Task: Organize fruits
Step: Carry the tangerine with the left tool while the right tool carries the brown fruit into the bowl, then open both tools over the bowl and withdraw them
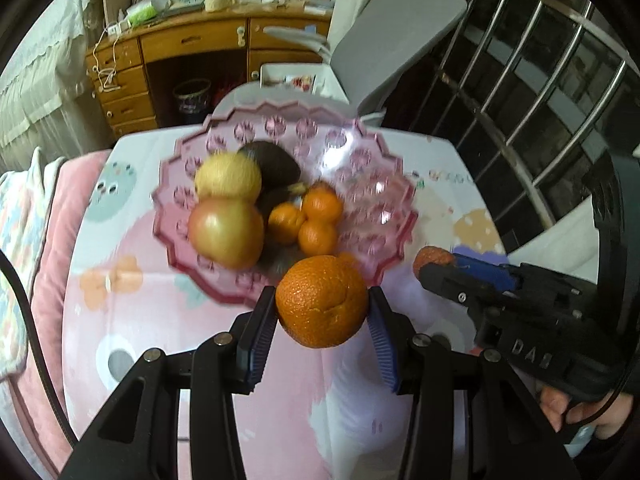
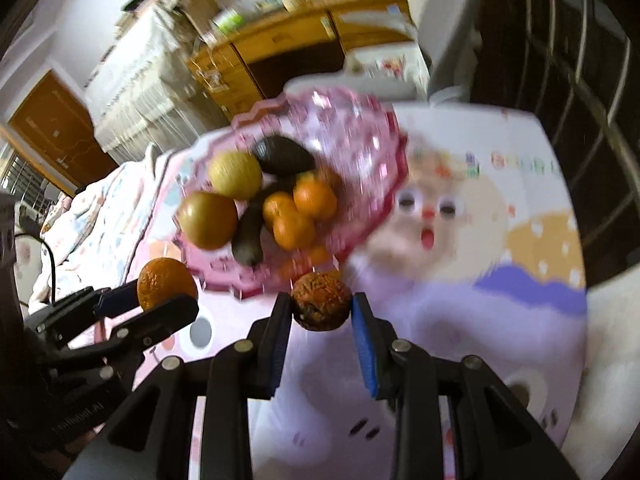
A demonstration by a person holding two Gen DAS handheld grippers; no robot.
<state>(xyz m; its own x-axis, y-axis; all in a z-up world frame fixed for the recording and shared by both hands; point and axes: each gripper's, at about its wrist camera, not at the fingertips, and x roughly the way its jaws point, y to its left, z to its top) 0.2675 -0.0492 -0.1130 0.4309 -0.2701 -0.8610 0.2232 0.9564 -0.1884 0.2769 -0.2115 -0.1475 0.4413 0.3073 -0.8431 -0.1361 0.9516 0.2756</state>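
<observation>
A pink glass fruit bowl (image 1: 360,148) (image 2: 360,128) stands on the table and holds an apple (image 1: 226,232), a yellow fruit (image 1: 228,178), a dark avocado (image 1: 276,162), a dark banana (image 2: 250,232) and several small tangerines (image 1: 316,218). My left gripper (image 1: 322,304) is shut on a large orange (image 1: 322,302), held above the table just in front of the bowl's near rim. My right gripper (image 2: 322,306) is shut on a brown, rough-skinned small fruit (image 2: 322,302), held beside the bowl's near right rim. Each gripper shows in the other's view: the left gripper in the right wrist view (image 2: 160,300), the right gripper in the left wrist view (image 1: 440,268).
The round table (image 1: 160,320) has a pastel cartoon cloth. A grey chair (image 1: 384,36) and a wooden desk (image 1: 180,52) stand behind it. A metal window grille (image 1: 540,80) is at the right, bedding (image 1: 24,200) at the left.
</observation>
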